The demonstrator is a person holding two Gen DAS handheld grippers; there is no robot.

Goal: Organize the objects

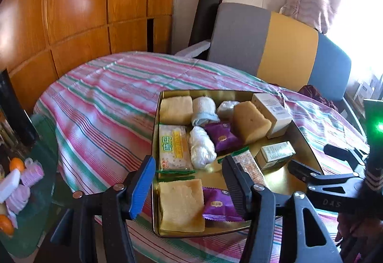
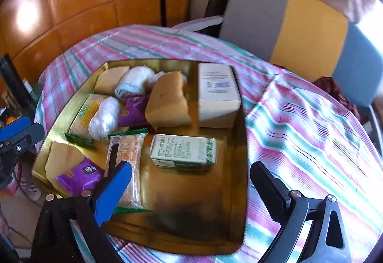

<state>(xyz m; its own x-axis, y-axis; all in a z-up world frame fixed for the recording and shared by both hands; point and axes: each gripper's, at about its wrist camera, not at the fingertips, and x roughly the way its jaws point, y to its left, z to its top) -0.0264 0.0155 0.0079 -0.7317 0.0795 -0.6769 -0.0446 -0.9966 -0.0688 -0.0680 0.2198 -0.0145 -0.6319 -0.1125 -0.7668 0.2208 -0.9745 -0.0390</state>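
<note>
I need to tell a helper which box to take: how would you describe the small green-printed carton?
Find the gold tray on the striped tablecloth. The green-and-white carton lies flat near its middle, in front of the taller plain cream box; it alone has green print.

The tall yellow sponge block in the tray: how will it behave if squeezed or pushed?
The tall yellow sponge block looks porous, so it will probably compress and feel light. It stands on a narrow base, leaning toward the white box, so a push may tip it.
</note>
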